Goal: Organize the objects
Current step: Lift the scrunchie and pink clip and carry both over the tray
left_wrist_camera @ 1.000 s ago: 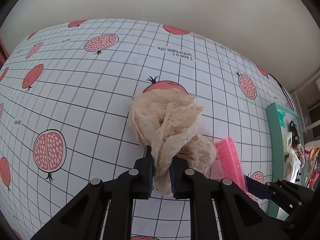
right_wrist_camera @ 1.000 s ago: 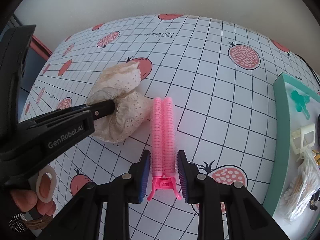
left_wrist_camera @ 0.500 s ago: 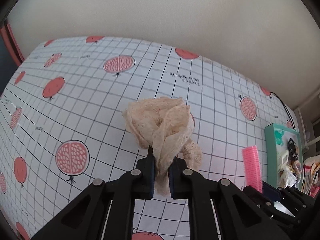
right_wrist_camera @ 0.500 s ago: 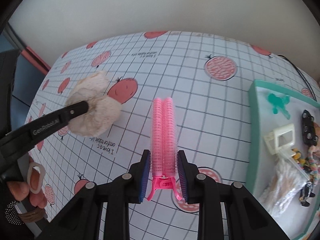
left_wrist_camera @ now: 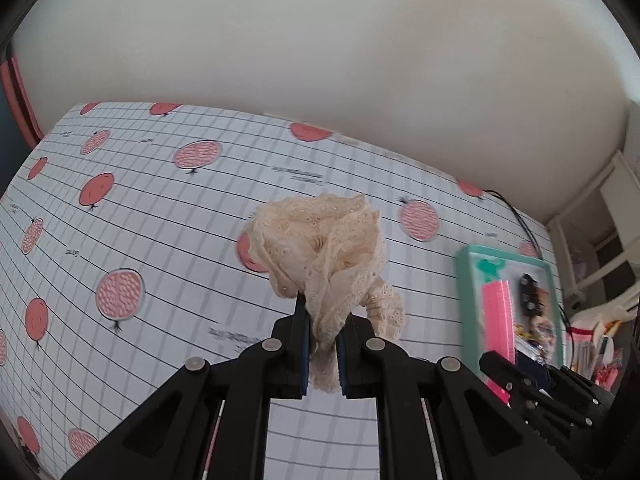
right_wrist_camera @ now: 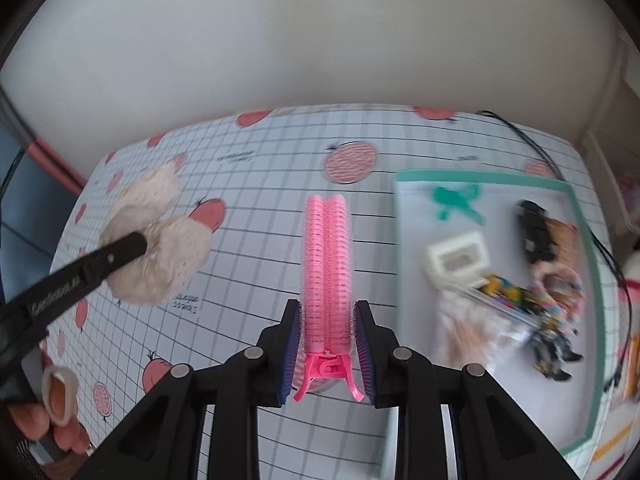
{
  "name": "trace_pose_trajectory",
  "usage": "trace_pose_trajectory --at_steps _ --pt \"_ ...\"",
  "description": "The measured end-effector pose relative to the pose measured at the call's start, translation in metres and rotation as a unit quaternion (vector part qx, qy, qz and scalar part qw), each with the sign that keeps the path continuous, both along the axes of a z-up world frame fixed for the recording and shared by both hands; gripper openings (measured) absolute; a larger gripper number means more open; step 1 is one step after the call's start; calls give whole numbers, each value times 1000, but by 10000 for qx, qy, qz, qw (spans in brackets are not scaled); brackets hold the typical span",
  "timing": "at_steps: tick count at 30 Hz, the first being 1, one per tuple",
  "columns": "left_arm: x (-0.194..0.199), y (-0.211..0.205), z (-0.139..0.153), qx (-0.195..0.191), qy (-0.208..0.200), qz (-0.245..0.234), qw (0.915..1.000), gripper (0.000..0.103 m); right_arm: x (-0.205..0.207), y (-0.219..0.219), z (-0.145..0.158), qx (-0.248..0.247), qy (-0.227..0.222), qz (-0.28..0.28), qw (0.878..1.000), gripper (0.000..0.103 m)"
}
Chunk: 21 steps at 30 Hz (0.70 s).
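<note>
Currently, status:
Left gripper: jaws clamped on the scrunchie, held above the table middle.
Scrunchie: light, soft lace; bunches, so pinch a thick fold.
Right gripper: jaws closed on the clip, near the tray left edge.
Clip: light, stiff, bristly; hold near the hinge.

Left gripper clamped on lace scrunchie, raised off tablecloth; right gripper clamped on pink roller clip, likewise raised.
</note>
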<state>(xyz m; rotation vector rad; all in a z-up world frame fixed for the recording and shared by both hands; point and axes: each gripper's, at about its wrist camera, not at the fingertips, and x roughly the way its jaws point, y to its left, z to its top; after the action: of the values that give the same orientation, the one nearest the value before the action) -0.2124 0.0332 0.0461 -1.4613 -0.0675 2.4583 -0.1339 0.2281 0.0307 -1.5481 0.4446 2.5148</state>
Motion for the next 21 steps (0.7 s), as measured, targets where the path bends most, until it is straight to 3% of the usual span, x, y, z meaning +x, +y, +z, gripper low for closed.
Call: trace_pose_trajectory --at_steps 11,21 --pt "46 58 7 52 -89 -475 9988 11 67 68 22 28 183 -941 9954 28" --pt "83 110 10 28 -147 -995 9949 11 112 117 23 39 130 -1528 9882 28"
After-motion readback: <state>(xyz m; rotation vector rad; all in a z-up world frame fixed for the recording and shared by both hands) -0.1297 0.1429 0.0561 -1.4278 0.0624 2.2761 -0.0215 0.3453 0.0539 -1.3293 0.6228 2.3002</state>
